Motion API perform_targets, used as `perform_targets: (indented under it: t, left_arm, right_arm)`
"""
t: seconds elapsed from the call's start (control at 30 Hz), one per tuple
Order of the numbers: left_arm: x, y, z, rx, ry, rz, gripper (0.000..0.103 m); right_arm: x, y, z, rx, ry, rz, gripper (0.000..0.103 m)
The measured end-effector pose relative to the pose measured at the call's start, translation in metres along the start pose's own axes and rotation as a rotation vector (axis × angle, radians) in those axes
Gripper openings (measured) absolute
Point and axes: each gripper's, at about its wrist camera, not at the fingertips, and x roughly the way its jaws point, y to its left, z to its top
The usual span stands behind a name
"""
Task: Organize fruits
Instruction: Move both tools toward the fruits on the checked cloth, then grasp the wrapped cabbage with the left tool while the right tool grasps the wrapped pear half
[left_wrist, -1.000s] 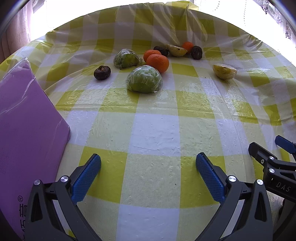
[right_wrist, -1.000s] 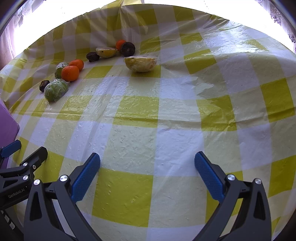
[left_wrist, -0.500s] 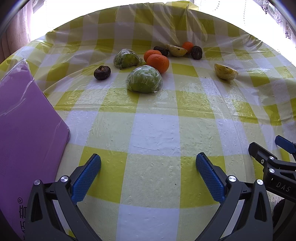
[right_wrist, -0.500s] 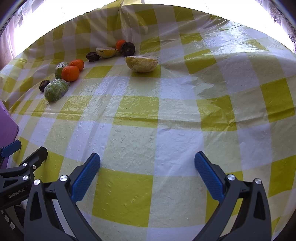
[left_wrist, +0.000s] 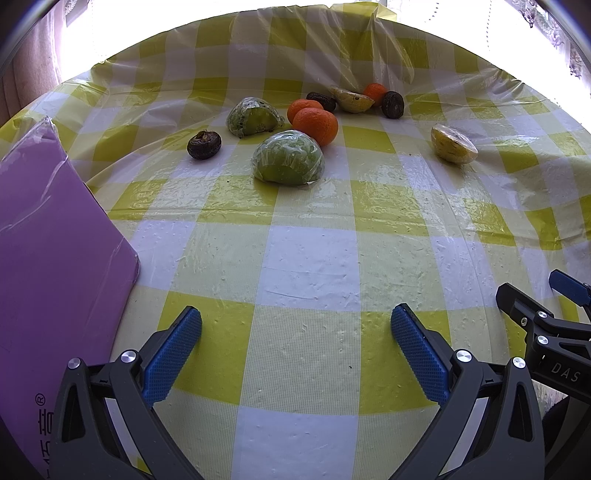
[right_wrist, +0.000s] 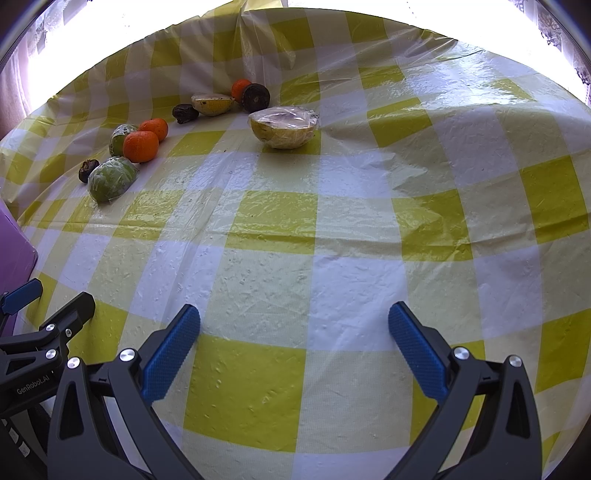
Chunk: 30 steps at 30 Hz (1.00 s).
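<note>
Fruits lie at the far side of a yellow-checked tablecloth (left_wrist: 310, 258). In the left wrist view: a wrapped green half fruit (left_wrist: 288, 158), another behind it (left_wrist: 253, 116), two oranges (left_wrist: 317, 125), a dark round fruit (left_wrist: 204, 144), a wrapped yellow half (left_wrist: 453, 144), and a far cluster with a yellow piece (left_wrist: 351, 100). In the right wrist view the yellow half (right_wrist: 283, 127) is nearest, the oranges (right_wrist: 141, 146) to the left. My left gripper (left_wrist: 295, 350) and right gripper (right_wrist: 293, 349) are both open and empty, well short of the fruit.
A purple wrapped board (left_wrist: 48, 251) lies at the left, beside my left gripper. The right gripper's fingers (left_wrist: 535, 317) show at the right edge of the left wrist view. Bright windows stand behind the table's far edge.
Both grippers have barely moved; the view shifted very slightly. The fruits lie where they were.
</note>
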Motion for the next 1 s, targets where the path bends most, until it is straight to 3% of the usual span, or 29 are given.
perform_targets:
  t: [1.0]
  left_arm:
    - [0.0004,-0.0008,-0.0008,0.001,0.015,0.000,0.099]
  right_arm:
    - [-0.0001,0.0006,0.0013,0.005,0.010,-0.008,0.102]
